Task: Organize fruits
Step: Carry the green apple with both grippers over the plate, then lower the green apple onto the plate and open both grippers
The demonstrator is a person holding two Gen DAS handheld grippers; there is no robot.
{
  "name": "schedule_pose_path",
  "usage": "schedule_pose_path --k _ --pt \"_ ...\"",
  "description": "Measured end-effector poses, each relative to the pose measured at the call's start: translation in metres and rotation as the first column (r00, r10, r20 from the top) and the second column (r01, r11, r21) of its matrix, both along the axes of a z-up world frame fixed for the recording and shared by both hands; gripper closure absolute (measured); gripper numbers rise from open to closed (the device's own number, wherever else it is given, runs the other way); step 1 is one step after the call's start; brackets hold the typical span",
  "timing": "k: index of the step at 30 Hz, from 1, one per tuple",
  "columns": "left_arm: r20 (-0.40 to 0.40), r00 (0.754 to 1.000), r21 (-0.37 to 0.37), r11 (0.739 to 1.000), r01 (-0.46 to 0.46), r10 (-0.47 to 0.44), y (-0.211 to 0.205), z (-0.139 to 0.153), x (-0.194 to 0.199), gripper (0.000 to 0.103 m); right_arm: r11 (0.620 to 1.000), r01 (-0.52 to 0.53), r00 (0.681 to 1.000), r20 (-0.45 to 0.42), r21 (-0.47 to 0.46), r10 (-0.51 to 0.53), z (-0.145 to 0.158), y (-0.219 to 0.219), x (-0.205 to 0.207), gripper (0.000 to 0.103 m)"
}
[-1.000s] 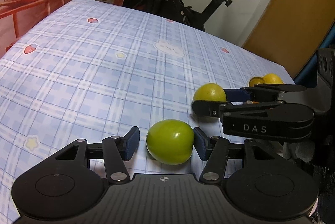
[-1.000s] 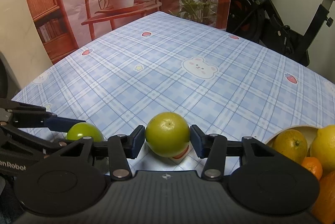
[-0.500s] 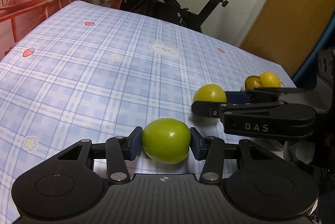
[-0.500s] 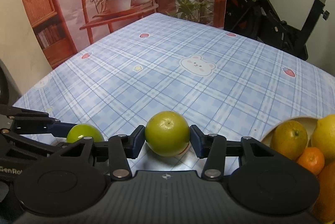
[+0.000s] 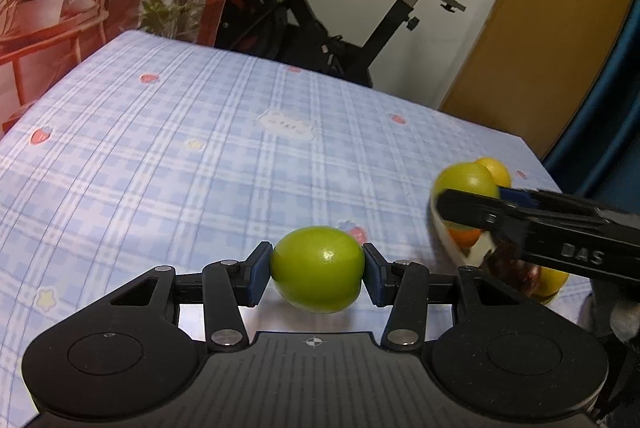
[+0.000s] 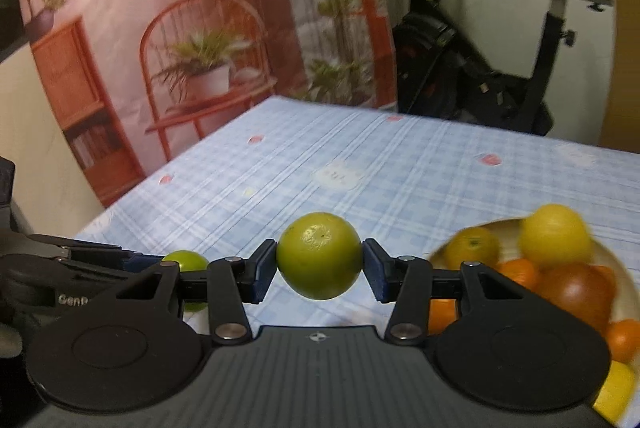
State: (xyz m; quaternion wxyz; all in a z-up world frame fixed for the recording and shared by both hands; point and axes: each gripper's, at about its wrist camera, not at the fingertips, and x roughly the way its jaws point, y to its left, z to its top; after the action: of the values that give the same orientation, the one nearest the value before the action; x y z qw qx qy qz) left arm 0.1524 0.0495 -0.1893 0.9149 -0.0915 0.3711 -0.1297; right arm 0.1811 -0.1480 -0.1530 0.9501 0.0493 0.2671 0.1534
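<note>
The left gripper (image 5: pixel 317 274) clamps a green fruit (image 5: pixel 317 270) between its blue pads (image 5: pixel 258 275), which press on both its sides; its jaws have just been closing on it. The fruit sits just above the blue plaid tablecloth (image 5: pixel 180 155), near the front edge and to the left of the bowl (image 5: pixel 450 242). The right gripper (image 6: pixel 319 268) grips a second green fruit (image 6: pixel 319 260) with a dimpled stem end, pads tight against it, lifted clear of the cloth and just left of the bowl's rim. The bowl holds oranges (image 6: pixel 472 252), a lemon (image 6: pixel 554 234) and a dark reddish fruit (image 6: pixel 578 290). Beyond the far edge of the tablecloth, well away from the bowl, stands a black exercise bike (image 5: pixel 320 23)
</note>
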Motion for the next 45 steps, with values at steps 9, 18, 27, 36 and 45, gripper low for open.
schedule_pose_path --k 9,18,27,36,45 --pt "0.035 0.995 0.039 0.995 0.092 -0.094 -0.046 0.008 0.012 0.053 0.986 0.151 0.987 0.045 0.066 -0.154 0.006 -0.065 -0.042 0.054" --pt "0.062 0.967 0.082 0.967 0.241 -0.246 -0.106 0.014 0.029 0.053 0.971 0.223 0.972 0.053 0.085 -0.228 0.001 -0.103 -0.068 0.054" --pt "0.05 0.947 0.122 0.943 0.311 -0.318 -0.148 0.004 0.054 0.053 0.959 0.271 0.96 0.051 0.089 -0.276 -0.003 -0.125 -0.08 0.054" --pt "0.023 0.942 0.134 0.935 0.329 -0.335 -0.161 -0.007 0.066 0.052 0.966 0.248 0.966 0.059 0.069 -0.252 -0.004 -0.121 -0.08 0.054" --pt "0.003 0.937 0.042 0.936 0.35 -0.351 -0.15 -0.003 0.073 0.048 0.97 0.237 0.969 0.052 0.052 -0.24 -0.006 -0.115 -0.075 0.054"
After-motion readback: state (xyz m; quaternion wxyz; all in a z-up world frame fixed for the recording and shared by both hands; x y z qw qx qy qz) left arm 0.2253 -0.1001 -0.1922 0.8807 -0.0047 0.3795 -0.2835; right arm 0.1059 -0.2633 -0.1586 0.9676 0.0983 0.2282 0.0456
